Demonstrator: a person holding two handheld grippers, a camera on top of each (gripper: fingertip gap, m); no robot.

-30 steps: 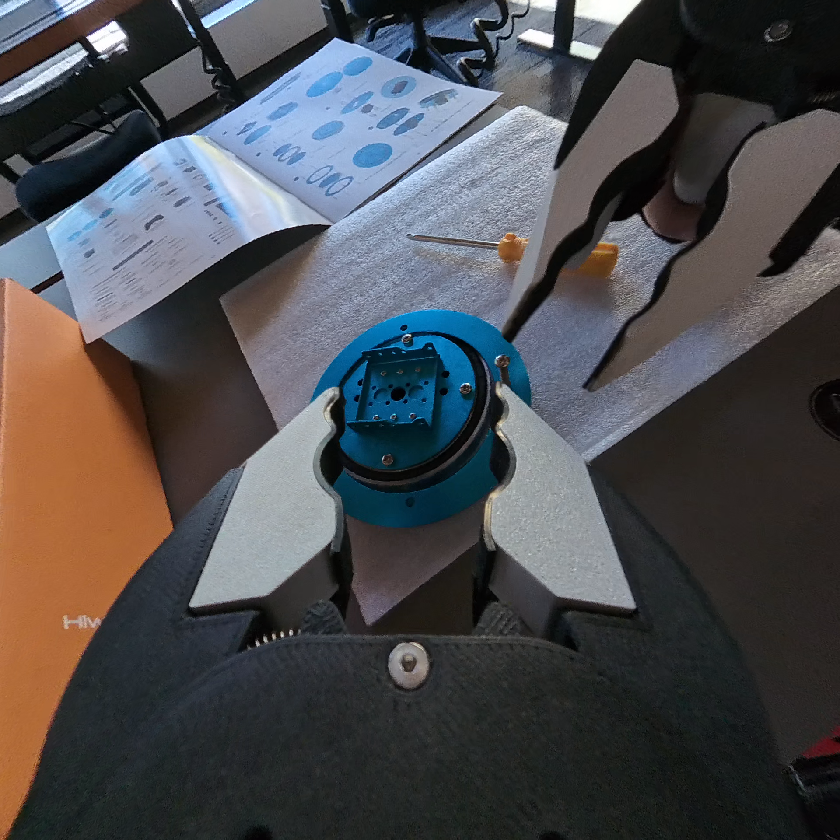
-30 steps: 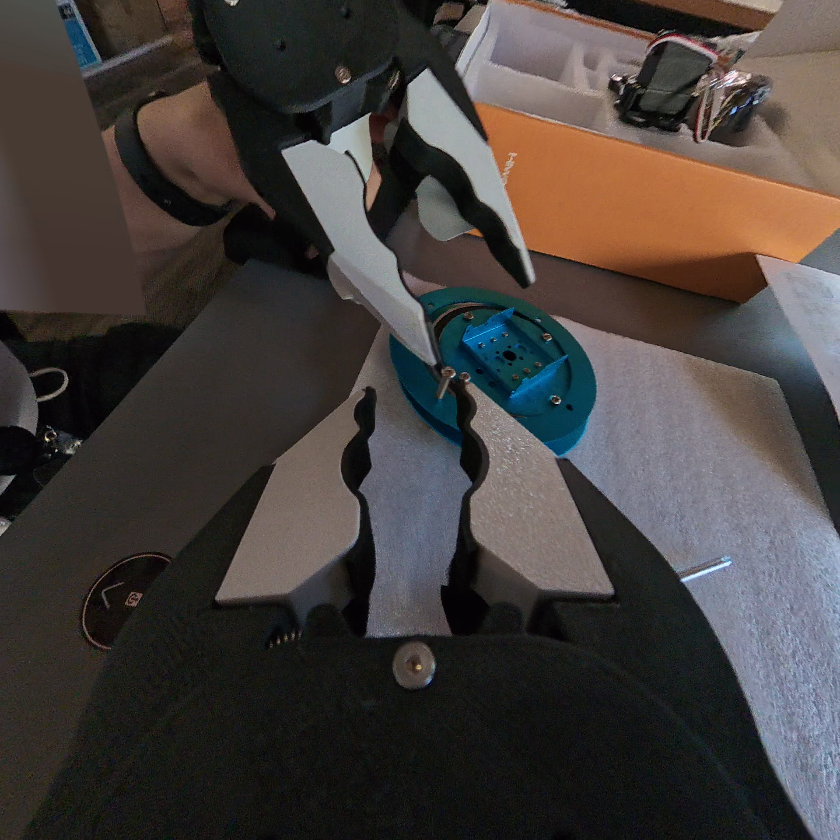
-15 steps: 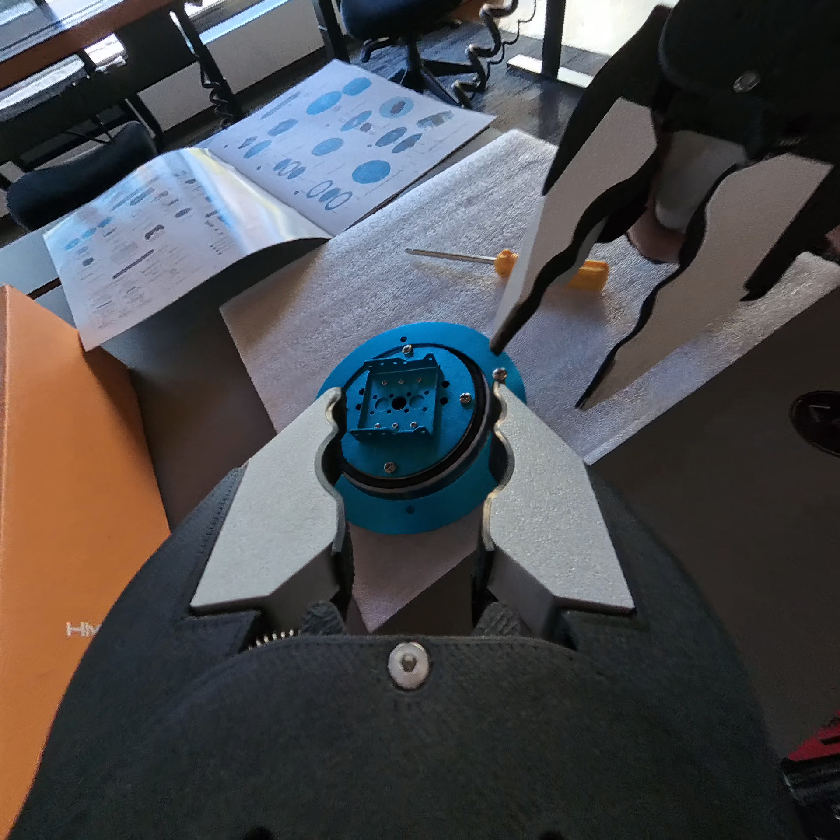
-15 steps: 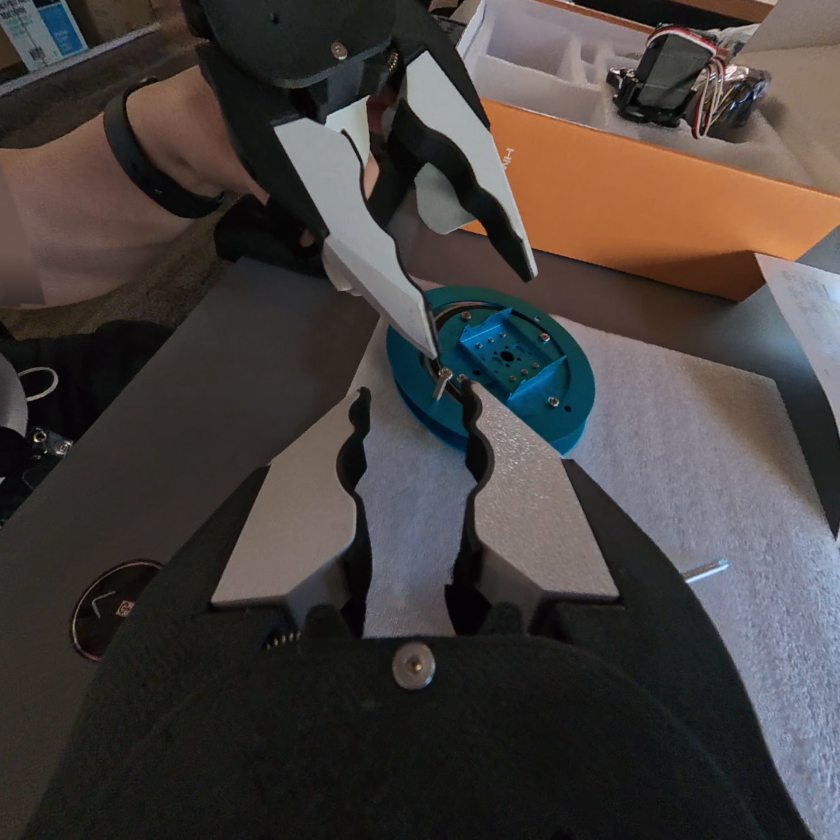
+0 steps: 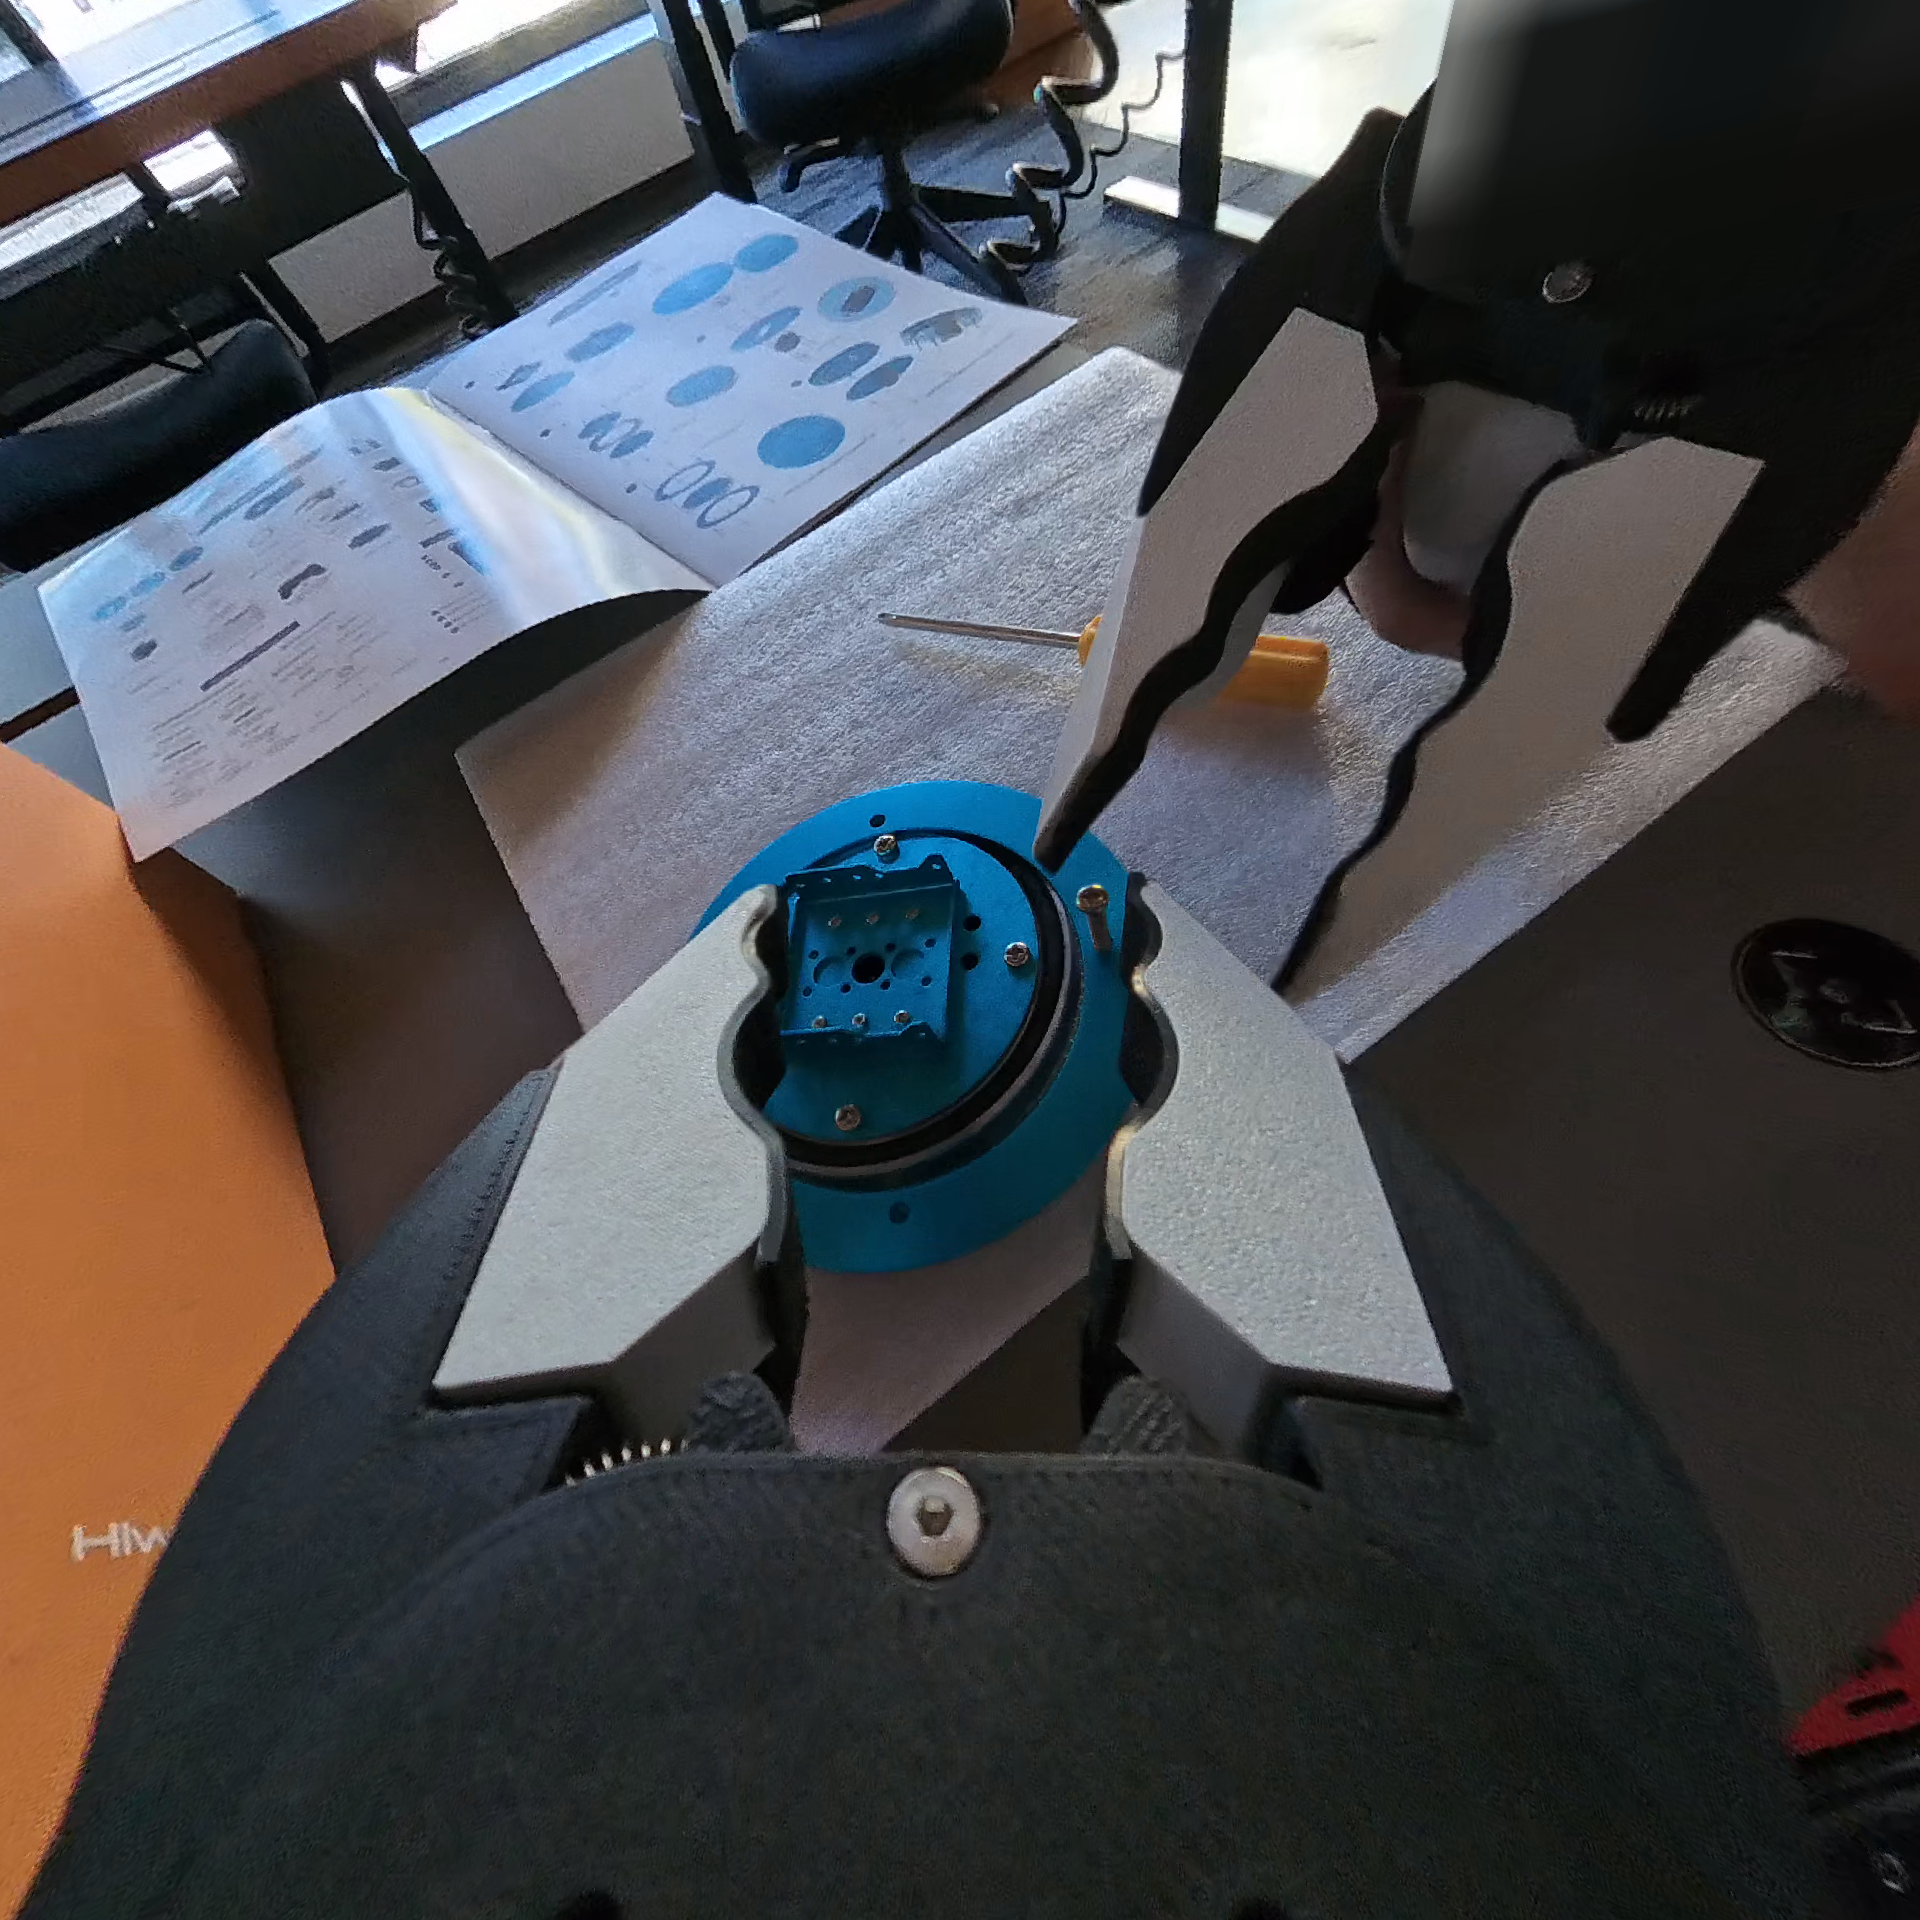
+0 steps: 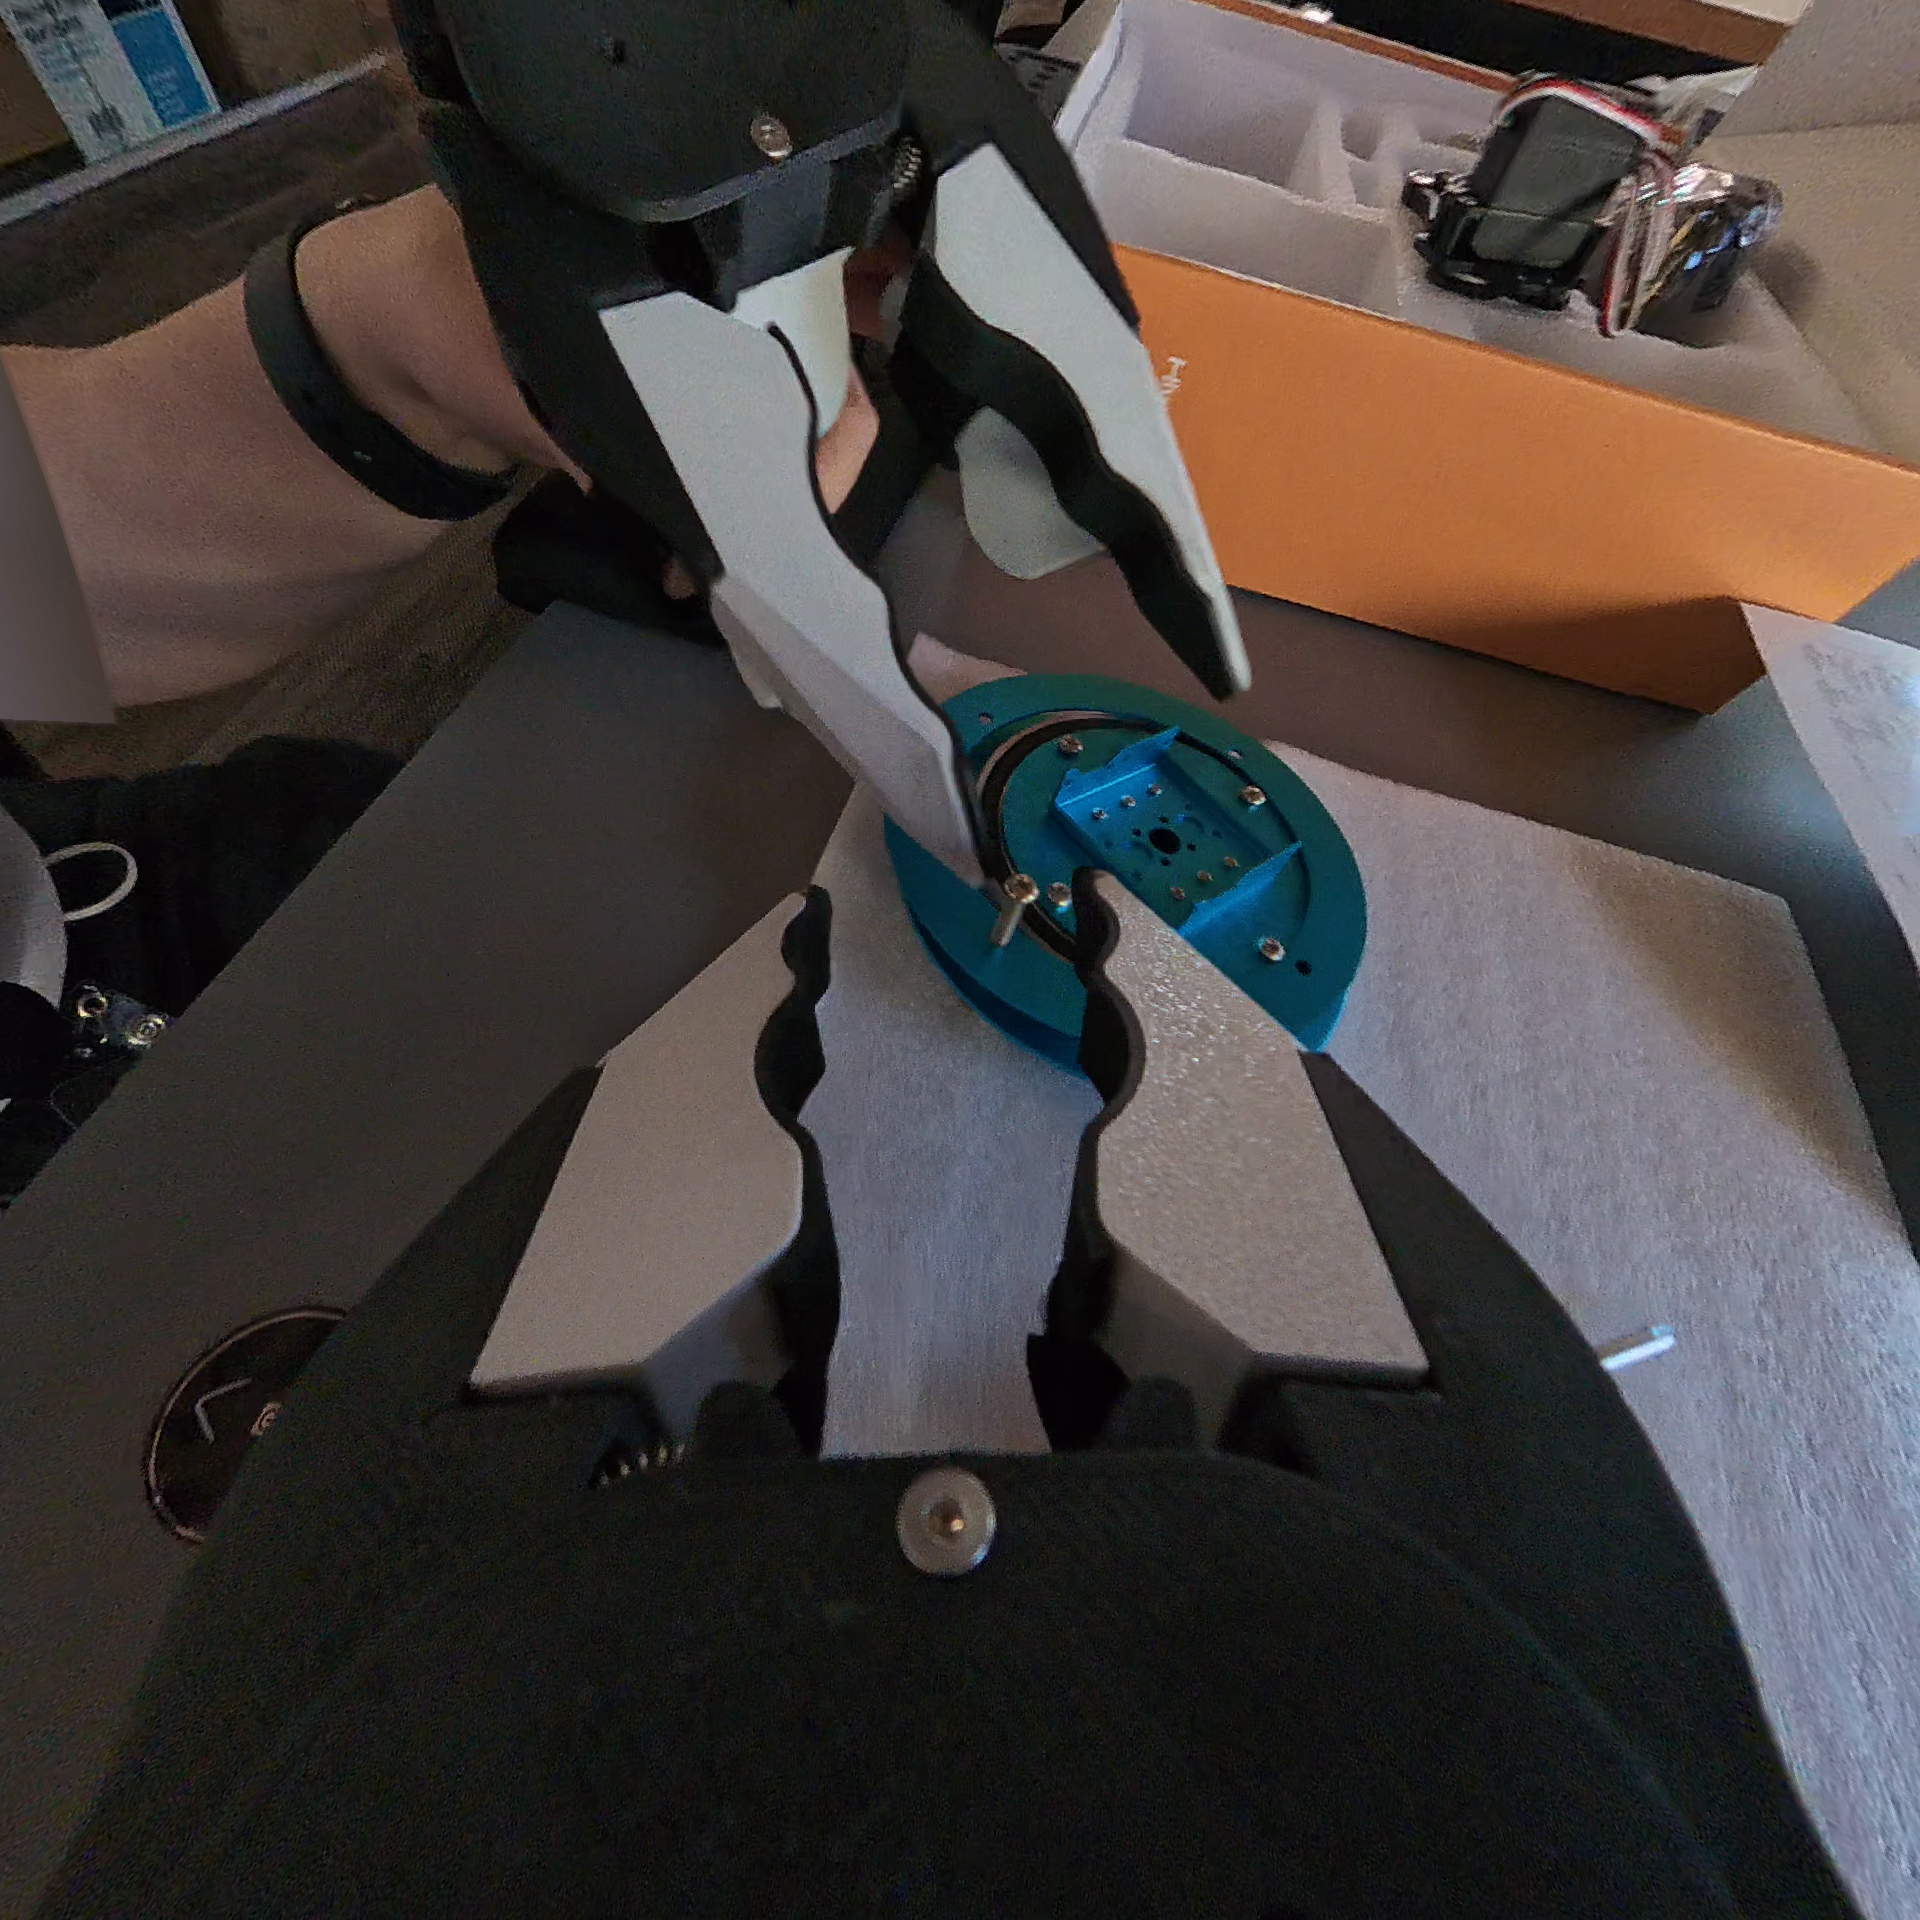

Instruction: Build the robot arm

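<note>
A blue metal disc [image 5: 935,1195] with a square blue bracket [image 5: 868,971] screwed on top lies on a white foam sheet [image 5: 831,686]. My left gripper [image 5: 951,899] is open, its fingers astride the disc just above it. A small loose silver screw [image 5: 1093,909] leans on the disc's flange beside the right-hand fingertip. My right gripper [image 6: 954,894] is open and empty, its tips at the near edge of the disc [image 6: 1320,883], with the screw [image 6: 1013,904] between them. In the left wrist view one of its fingertips [image 5: 1055,842] touches the disc's rim next to the screw.
A yellow-handled screwdriver [image 5: 1268,665] lies on the foam behind the disc. An open booklet [image 5: 468,488] lies at the back left. An orange box [image 6: 1455,488] with foam compartments and a black wired part [image 6: 1538,218] stands beside the sheet. A round black insert [image 5: 1829,992] sits in the dark table.
My left gripper has moved forward and lower over the disc. The screw now leans more on the flange. The right gripper's fingertip stays by the screw.
</note>
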